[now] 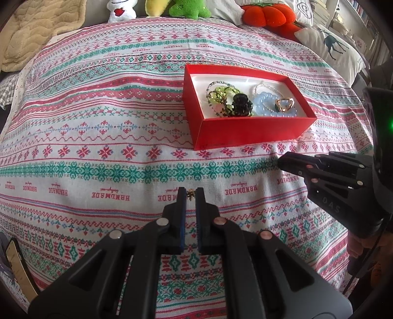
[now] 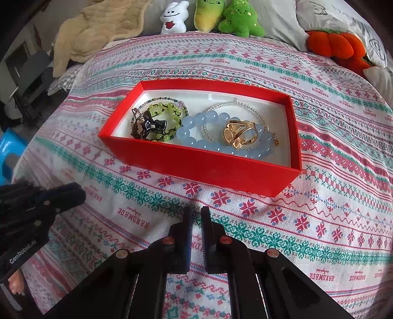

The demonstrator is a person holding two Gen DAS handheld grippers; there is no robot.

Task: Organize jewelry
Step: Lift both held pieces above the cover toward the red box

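Note:
A red box [image 1: 245,132] [image 2: 196,166] sits open on the patterned bedspread. Inside lie a green bead bracelet [image 2: 169,110], a black claw clip [image 1: 242,104], a pale blue bead bracelet [image 2: 203,120], a clear bead strand [image 2: 221,106] and a gold piece [image 2: 239,135]. My left gripper [image 1: 191,193] hovers over the cloth in front of the box, shut on a small gold trinket [image 1: 191,193]. My right gripper [image 2: 197,212] [image 1: 280,160] is near the box's front wall, shut. A thin dark speck between its tips is too small to identify.
Plush toys [image 2: 231,18] and an orange pumpkin cushion [image 1: 267,14] line the far edge of the bed. A beige blanket [image 1: 29,32] lies far left, a deer pillow [image 1: 334,46] far right. A phone [image 1: 14,265] rests at the near left edge.

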